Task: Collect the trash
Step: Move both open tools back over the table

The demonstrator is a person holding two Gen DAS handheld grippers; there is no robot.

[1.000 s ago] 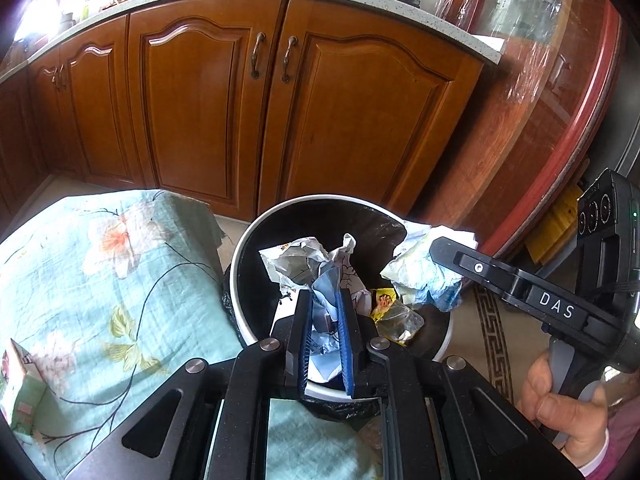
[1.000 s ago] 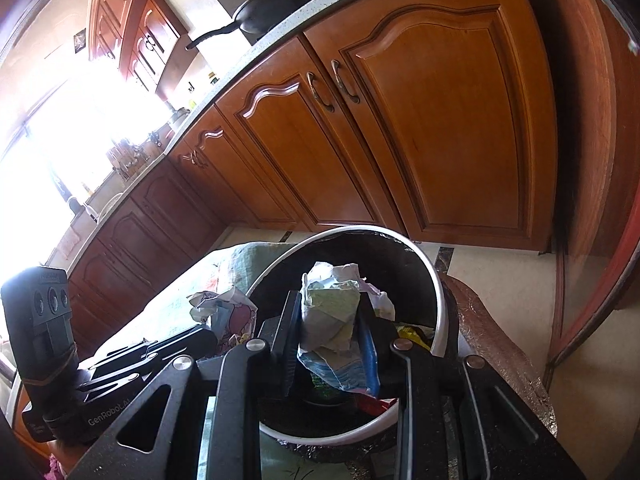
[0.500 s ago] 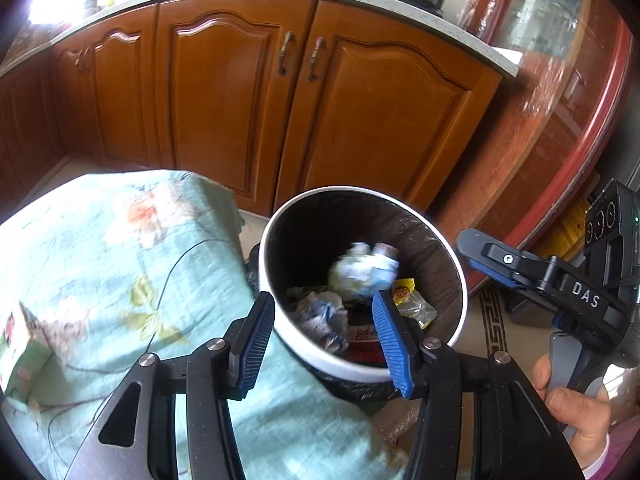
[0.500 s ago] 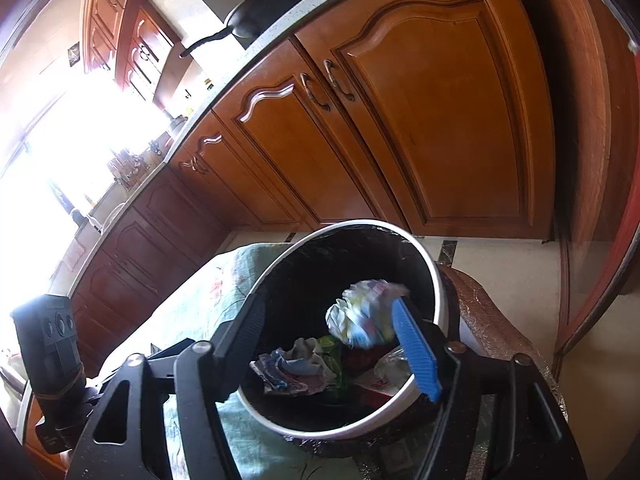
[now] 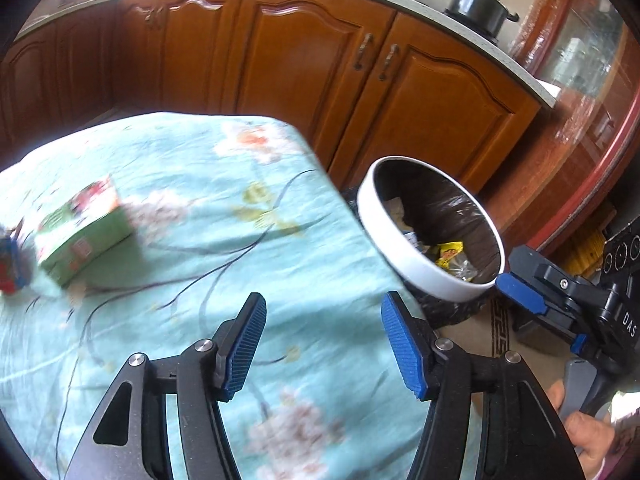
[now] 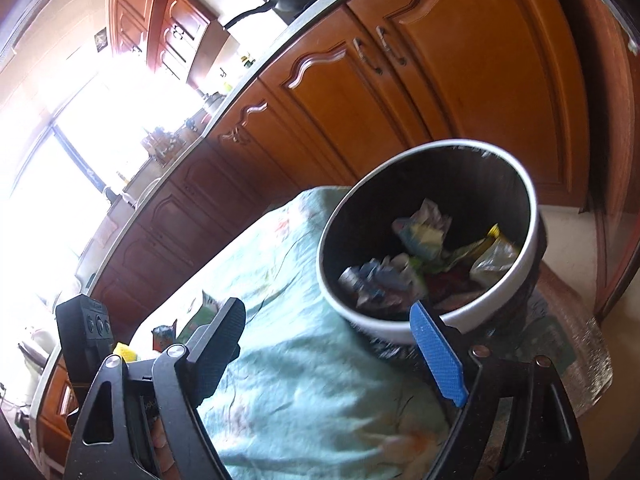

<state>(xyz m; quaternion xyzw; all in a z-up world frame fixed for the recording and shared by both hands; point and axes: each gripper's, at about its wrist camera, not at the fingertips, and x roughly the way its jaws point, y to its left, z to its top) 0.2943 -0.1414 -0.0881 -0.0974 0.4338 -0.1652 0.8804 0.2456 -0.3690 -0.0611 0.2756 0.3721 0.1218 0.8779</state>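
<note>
both grippers empty. left gripper (image 5: pixel 322 346) jaws spread wide over the tablecloth (image 5: pixel 200 208), nothing between the pads. right gripper (image 6: pixel 334 354) also spread wide, near the bin (image 6: pixel 404 330) rim, nothing held.

trash left on the table: green carton (image 5: pixel 82 236) at the far left, lying flat on the cloth. just left of it a red/blue item (image 5: pixel 10 264), cut off by the frame edge. bin sits off the table's right edge, on the floor side, well apart from the carton.

handling, my read:
- carton looks like thin cardboard, probably light and likely empty, so it would crush if squeezed hard. stiff enough along the edges. best hold looks like pinching across the short side walls or one end, not the broad printed face.
- cloth is soft and wrinkled; low pads could snag it and drag it along.
- crumpled paper and wrappers (image 6: pixel 412 264) already in the bin, soft and springy.

hard to make out:
- left view is motion-blurred, carton print unreadable, can't tell if its flap is open.
- red/blue item: can't say what it is.
- right view shows small yellow and dark bits (image 6: pixel 160 340) behind the left finger, mostly hidden by the other gripper body.
- bin bottom hidden under the pile.
</note>
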